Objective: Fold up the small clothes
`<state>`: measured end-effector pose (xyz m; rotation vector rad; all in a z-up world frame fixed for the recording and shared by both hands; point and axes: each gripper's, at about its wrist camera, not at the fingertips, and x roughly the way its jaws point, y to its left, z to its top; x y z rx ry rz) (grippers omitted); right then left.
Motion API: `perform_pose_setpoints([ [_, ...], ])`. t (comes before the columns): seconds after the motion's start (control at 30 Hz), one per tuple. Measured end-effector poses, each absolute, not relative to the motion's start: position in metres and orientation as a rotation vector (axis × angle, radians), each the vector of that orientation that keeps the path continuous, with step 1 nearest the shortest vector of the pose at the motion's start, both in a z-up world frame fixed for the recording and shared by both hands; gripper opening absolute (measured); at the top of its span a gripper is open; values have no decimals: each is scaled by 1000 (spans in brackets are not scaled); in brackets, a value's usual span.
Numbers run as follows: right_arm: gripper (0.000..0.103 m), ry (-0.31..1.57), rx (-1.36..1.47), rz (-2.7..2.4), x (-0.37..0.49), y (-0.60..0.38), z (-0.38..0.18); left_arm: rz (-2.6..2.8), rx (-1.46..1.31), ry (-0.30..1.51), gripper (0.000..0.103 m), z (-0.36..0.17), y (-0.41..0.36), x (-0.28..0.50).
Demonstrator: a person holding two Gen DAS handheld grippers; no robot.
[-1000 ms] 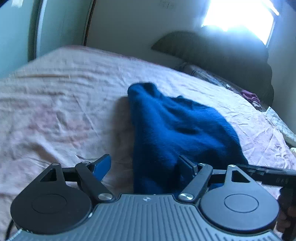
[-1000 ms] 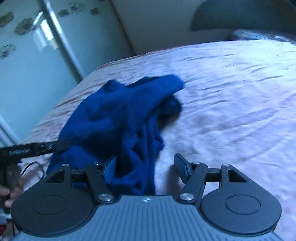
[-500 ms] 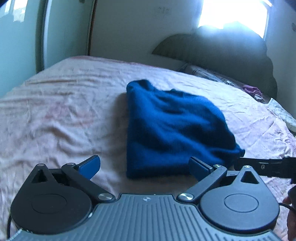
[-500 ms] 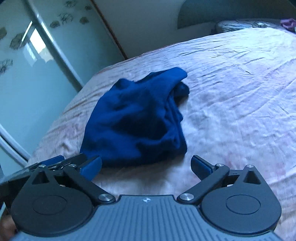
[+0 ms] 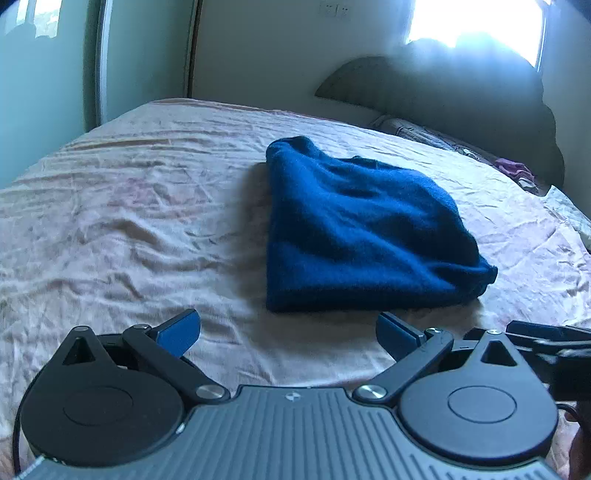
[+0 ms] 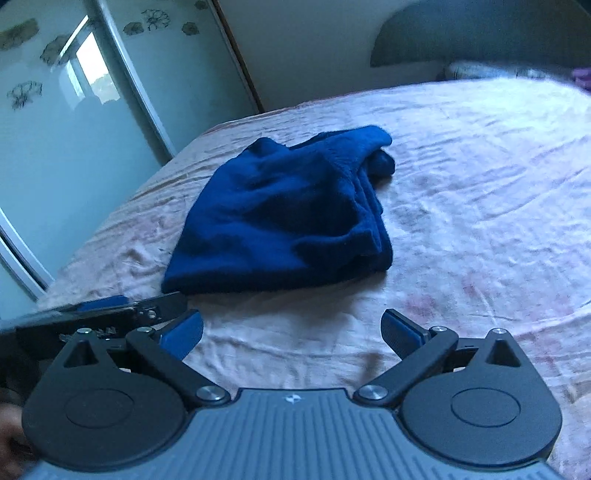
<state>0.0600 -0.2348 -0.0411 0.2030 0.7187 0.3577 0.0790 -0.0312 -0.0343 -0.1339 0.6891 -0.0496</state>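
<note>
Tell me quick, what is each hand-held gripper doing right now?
Left hand-held gripper: open, holding nothing, short of the blue garment.
Right hand-held gripper: open, holding nothing, also short of it.

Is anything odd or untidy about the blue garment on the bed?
Slightly. The blue garment lies folded on the pink sheet, but its far corner is bunched and sticks out, so the fold is uneven. Nothing looks damaged.

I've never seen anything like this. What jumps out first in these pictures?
A dark blue garment lies folded into a compact bundle in the middle of a wrinkled pink bedsheet. Nearest the camera, the left tool and the right tool sit wide open just short of its near edge, holding nothing. A bright window glares behind the dark headboard.
</note>
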Motion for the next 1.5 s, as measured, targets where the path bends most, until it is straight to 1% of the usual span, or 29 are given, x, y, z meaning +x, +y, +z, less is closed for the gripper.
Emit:
perform_pose_setpoints([
  [0.27,103,636,111,274,53,-226,-53,-19,-91,672,102,-41,-35,74],
  [0.8,103,653,32,238,48,-219,-64,7,-38,679,103,-53,-42,74],
  [1.37,103,635,-13,225,43,-213,-63,10,-25,679,103,-55,-43,73],
  [1.5,103,609,-69,185,42,-213,-62,10,-24,680,103,-55,-43,73],
])
